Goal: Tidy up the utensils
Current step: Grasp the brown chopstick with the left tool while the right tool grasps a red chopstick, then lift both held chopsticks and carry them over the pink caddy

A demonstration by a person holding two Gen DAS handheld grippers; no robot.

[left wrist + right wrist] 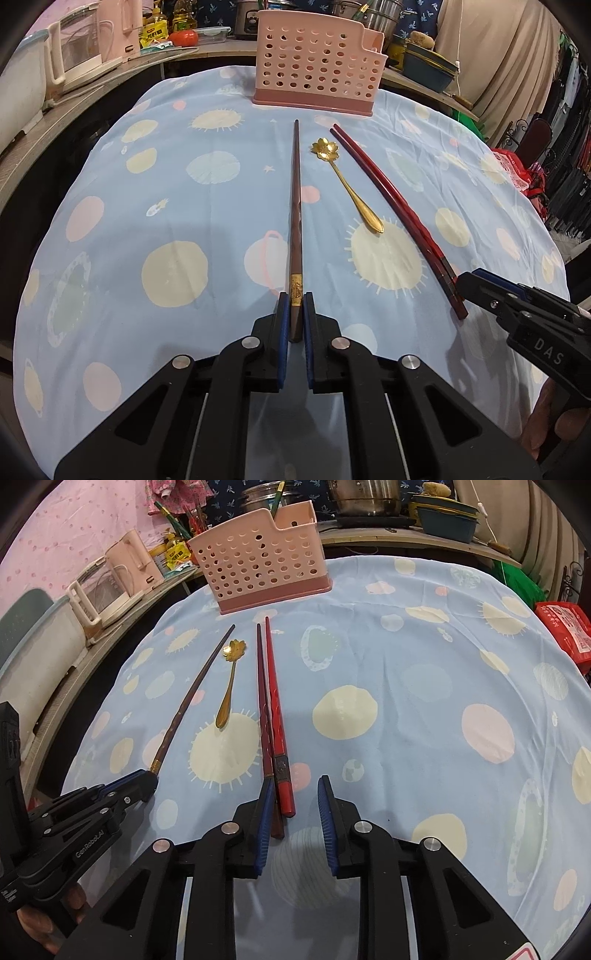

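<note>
My left gripper (295,314): pinching thick end of brown chopsticks (295,206), lying on blue cloth (177,177). My right gripper (295,797): jaws apart, red chopsticks (271,701) btwn pads, left pad touching, right pad clear. Gold spoon (345,184): btwn both pairs. Pink holder (317,66): far edge, upright.

Soft matt cloth (184,184) with faint creases covers the worktop. The spoon (347,184) gleams like polished gold metal, the red chopsticks (275,716) shine lacquer-glossy, the brown chopsticks (296,206) look duller, and the pink holder (314,70) is smooth perforated plastic.
</note>
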